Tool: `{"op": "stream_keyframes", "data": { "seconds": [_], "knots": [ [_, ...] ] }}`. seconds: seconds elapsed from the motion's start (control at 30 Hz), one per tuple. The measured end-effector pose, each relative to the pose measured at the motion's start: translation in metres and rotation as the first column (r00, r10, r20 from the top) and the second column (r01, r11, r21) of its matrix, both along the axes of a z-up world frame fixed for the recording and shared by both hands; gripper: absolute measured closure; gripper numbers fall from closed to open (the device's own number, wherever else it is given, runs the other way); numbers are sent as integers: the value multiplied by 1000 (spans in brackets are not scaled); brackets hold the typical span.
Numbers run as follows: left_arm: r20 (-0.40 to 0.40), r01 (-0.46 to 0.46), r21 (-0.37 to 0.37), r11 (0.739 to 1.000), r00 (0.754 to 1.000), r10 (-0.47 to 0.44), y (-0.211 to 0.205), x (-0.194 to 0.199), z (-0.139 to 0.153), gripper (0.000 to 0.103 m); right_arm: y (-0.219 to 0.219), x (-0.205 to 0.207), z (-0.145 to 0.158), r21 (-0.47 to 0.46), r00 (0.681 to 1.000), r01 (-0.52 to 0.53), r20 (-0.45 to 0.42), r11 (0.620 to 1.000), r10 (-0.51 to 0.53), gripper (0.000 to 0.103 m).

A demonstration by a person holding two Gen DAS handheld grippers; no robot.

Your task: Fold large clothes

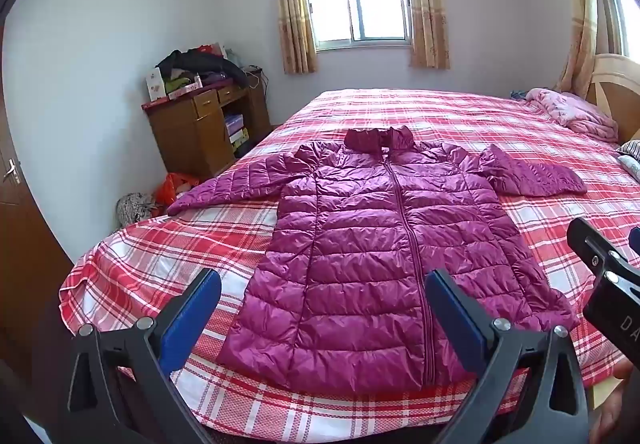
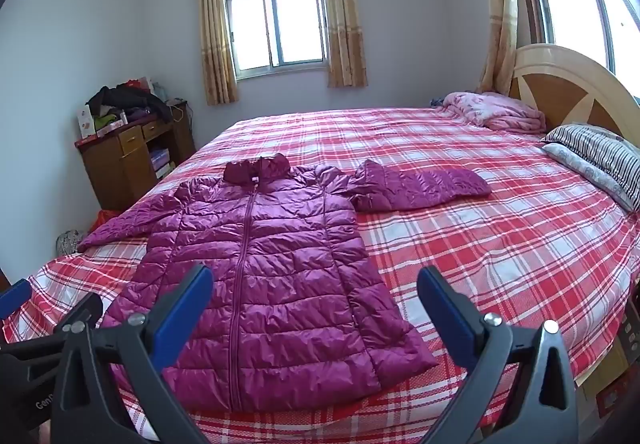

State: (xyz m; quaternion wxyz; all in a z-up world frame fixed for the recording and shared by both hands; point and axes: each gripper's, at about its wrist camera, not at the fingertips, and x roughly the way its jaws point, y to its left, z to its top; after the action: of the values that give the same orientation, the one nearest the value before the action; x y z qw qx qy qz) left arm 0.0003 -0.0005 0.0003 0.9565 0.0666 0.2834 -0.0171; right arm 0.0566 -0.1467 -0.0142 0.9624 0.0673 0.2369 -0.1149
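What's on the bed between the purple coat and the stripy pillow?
Nothing but bare plaid sheet between the purple coat and the stripy pillow, in the right wrist view.

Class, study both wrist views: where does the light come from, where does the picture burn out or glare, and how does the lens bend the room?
Left wrist view: daylight from the window, panes blown white; sheen on the purple jacket; walls bow, corners go dark.
Right wrist view: two windows, both overexposed; headboard and bed edge curve; no motion blur.
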Motion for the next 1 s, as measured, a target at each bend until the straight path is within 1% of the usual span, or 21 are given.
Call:
{"op": "stream_keyframes", "data": {
  "seconds": [0.13, 0.17, 0.23, 0.53, 1.0],
  "knots": [
    [15, 13, -30, 999, 1000, -12, 0, -3, 2, 1, 0, 1, 0, 4, 1000, -3, -6, 1000, 3, 0],
    [22, 14, -37, 999, 1000, -13, 2, -7, -2, 1, 0, 1, -2, 6, 1000, -5, -10, 1000, 5, 0],
    [18, 9, -31, 999, 1000, -9, 1, -7, -11, 1, -2, 3, -2, 12, 1000, -6, -17, 1000, 6, 0],
    [-7, 12, -35, 999, 1000, -12, 4, 1, -3, 1, -1, 3, -3, 22, 1000, -4, -25, 1000, 4, 0],
    [-4, 10, -29, 1000, 1000, -10, 5, 1, -1, 1, 0, 4, -6, 31, 999, -7, -36, 999, 8, 0]
  ]
}}
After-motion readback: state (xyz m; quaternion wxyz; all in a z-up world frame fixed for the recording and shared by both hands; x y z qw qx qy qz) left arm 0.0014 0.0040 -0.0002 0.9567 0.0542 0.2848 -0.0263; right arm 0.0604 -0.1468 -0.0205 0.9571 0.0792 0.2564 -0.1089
